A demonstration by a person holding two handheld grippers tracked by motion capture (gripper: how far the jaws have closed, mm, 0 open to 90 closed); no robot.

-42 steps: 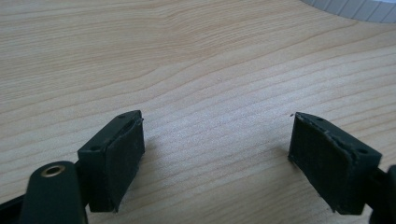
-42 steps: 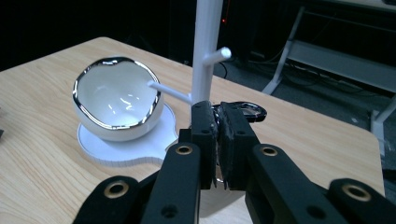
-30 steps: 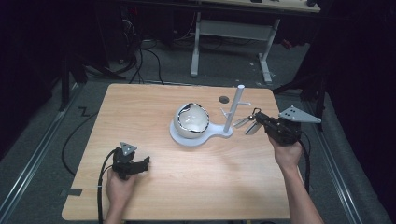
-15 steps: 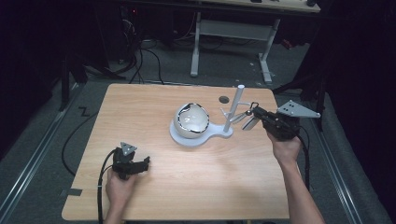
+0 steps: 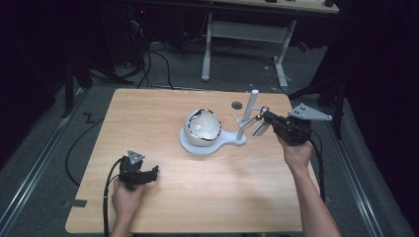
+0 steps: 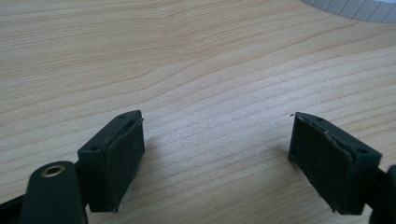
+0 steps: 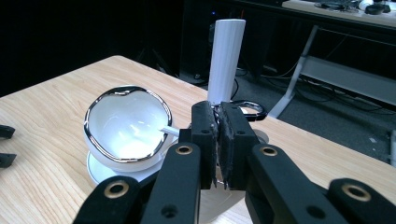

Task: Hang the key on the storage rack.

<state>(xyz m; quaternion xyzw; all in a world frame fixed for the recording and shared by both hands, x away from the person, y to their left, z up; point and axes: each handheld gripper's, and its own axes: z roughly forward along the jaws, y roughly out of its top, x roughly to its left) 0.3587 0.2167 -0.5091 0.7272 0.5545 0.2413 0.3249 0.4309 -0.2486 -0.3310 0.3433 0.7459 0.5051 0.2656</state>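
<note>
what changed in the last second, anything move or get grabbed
The right gripper, shut on a thin metal ring, has edged left toward the white post of the stand; a second ago it sat a little further right. Nothing was newly taken or let go. The left gripper stays open on the table, and the white bowl is unmoved.
</note>
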